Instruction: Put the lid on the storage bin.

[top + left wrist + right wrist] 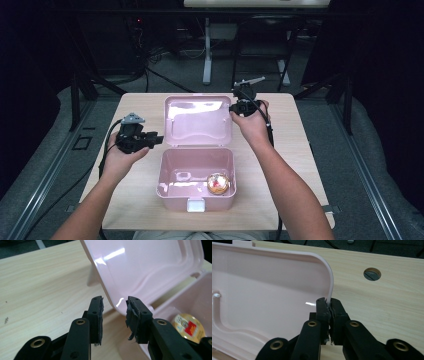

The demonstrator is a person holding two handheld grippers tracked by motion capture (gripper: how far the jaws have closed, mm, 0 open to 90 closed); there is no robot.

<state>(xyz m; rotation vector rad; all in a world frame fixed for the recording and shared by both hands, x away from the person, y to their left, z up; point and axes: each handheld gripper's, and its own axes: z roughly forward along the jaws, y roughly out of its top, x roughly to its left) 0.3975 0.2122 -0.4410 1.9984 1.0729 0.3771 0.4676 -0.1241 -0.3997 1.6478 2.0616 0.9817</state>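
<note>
right gripper (239, 106) clamped on lid (198, 120) rim, right edge. lid stands open behind box (196, 179), table centre. left gripper (150, 140) open, empty, lid's near corner just at its 1 o'clock. lid long axis 9–3. right hand nearer; likely swings lid toward 6.

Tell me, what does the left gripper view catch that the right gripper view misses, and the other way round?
Left gripper view alone: the left gripper with jaws apart, nothing between them, and a round gold-wrapped item inside the pink box base. Right gripper view alone: the right gripper pinching the lid's edge, and a round hole in the tabletop. Both share the open pink lid and the wooden table.
</note>
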